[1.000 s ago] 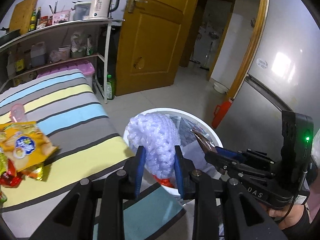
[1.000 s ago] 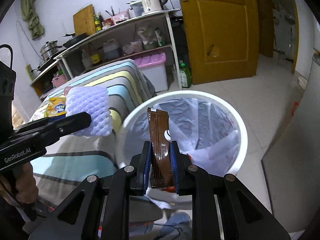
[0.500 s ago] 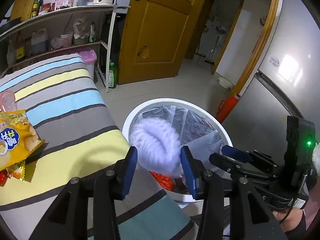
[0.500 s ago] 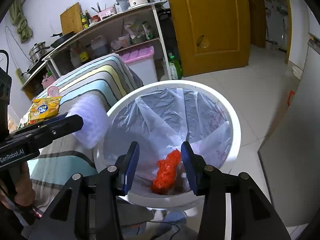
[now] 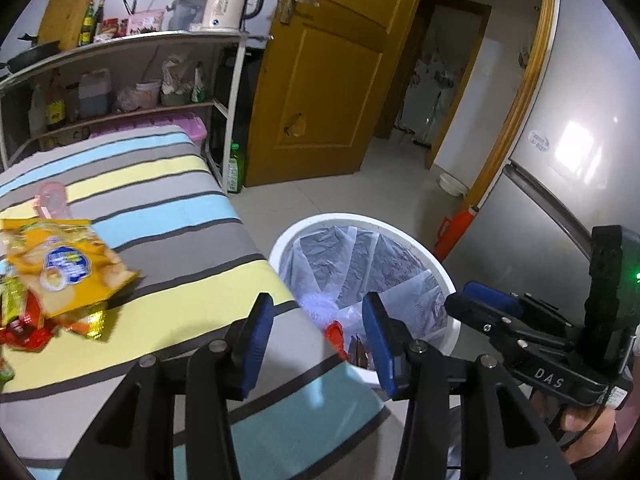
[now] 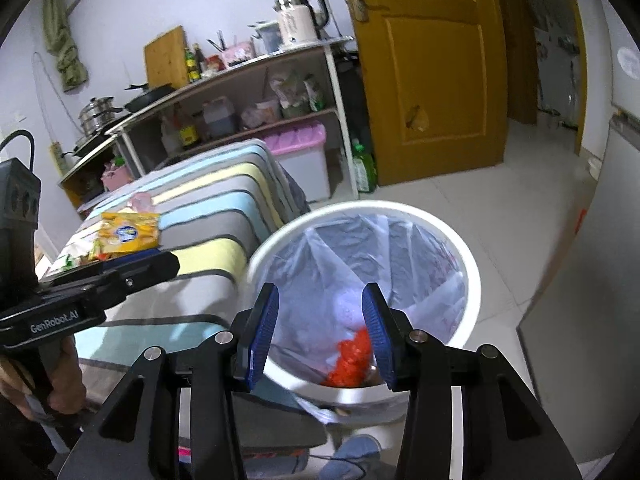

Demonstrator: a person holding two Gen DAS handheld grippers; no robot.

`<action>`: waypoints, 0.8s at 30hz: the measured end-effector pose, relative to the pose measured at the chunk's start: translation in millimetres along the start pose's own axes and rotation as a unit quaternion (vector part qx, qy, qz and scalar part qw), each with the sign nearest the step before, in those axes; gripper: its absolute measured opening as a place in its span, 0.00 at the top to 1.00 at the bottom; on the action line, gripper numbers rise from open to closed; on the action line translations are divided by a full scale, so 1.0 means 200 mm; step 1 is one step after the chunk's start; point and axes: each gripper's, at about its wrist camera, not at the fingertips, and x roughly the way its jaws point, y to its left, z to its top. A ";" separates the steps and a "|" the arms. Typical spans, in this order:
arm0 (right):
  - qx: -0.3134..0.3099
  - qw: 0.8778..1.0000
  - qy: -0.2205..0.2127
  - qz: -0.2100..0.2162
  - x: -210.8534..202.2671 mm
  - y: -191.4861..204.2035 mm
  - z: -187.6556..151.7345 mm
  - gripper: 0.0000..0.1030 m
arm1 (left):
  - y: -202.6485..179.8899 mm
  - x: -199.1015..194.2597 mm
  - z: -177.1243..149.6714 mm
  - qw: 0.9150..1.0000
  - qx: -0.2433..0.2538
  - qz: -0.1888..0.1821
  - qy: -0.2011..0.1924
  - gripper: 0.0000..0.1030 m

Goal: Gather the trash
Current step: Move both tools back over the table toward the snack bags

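A white trash bin (image 5: pixel 440 276) with a clear liner stands on the floor beside the striped table (image 5: pixel 160 240). Inside it lie a pale foam net (image 5: pixel 316 302), a red wrapper (image 5: pixel 334 334) and a brown wrapper (image 5: pixel 358 354). My left gripper (image 5: pixel 316 328) hovers open over the table corner and the bin's near rim, with nothing between its pads. In the right wrist view my right gripper (image 6: pixel 320 320) is open above the bin (image 6: pixel 472 264), over the red wrapper (image 6: pixel 352 356). A yellow snack bag (image 5: pixel 60 268) and red wrappers (image 5: pixel 24 332) lie on the table at the left.
Behind the table stands a shelf (image 5: pixel 160 36) with a kettle (image 5: pixel 228 4), bottles and jars, and a pink-lidded box (image 6: pixel 300 148) beneath it. A wooden door (image 5: pixel 328 80), a green bottle (image 5: pixel 234 170) and a grey fridge (image 5: pixel 560 200) border the tiled floor.
Both grippers opened. The foam net dropped from the left one and the brown wrapper from the right one into the bin. Both grippers drew back a little.
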 end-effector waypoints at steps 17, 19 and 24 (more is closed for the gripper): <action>-0.087 0.993 -0.004 0.076 -0.07 0.48 -0.03 0.57 | 0.25 -0.46 -0.15 0.995 -0.032 0.062 -0.067 0.53; -0.097 0.992 -0.002 0.083 -0.06 0.53 -0.04 0.57 | 0.29 -0.49 -0.16 0.994 -0.036 0.073 -0.072 0.53; -0.117 0.988 0.004 0.098 -0.03 0.65 -0.04 0.57 | 0.40 -0.56 -0.21 0.990 -0.051 0.101 -0.079 0.53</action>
